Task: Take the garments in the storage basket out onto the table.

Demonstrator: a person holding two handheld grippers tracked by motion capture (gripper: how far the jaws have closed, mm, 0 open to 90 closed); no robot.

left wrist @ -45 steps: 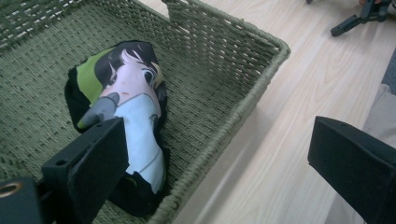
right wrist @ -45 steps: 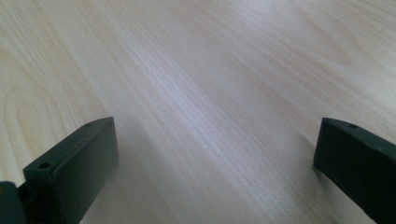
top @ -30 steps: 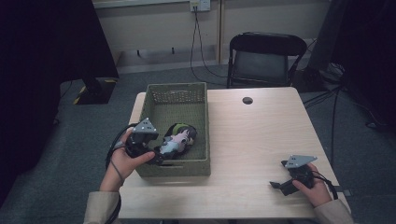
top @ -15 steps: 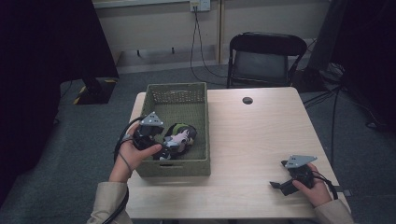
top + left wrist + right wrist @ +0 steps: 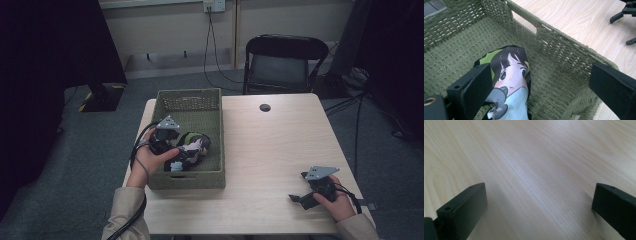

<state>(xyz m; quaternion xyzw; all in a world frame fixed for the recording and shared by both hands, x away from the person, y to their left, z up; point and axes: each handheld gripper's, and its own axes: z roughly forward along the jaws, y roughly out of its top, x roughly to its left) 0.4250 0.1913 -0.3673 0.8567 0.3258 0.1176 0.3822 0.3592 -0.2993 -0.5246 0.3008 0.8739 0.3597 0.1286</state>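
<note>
The left hand-held gripper [image 5: 176,159] is being held open over the pillow [image 5: 510,82] in the basket [image 5: 218,150]; the right hand-held gripper [image 5: 300,198], at 4 o'clock on the counter [image 5: 270,150], is being held open.

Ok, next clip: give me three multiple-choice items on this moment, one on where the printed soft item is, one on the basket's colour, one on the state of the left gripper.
1. Where does the printed cushion lie?
A. on the bare table
B. inside the woven basket
C. on the chair

2. What colour is the basket?
A. green
B. red
C. white

3. How do the jaws of the left gripper stand?
A. clamped shut on the basket's rim
B. shut on the cushion
C. open, one jaw beside the cushion

Key: 1 B, the left gripper view shows the cushion on the basket's woven floor. 2 A, the weave is olive green in the high view and the left gripper view. 3 C, a wide gap shows between the two black jaws. The right gripper rests open over the table.
</note>
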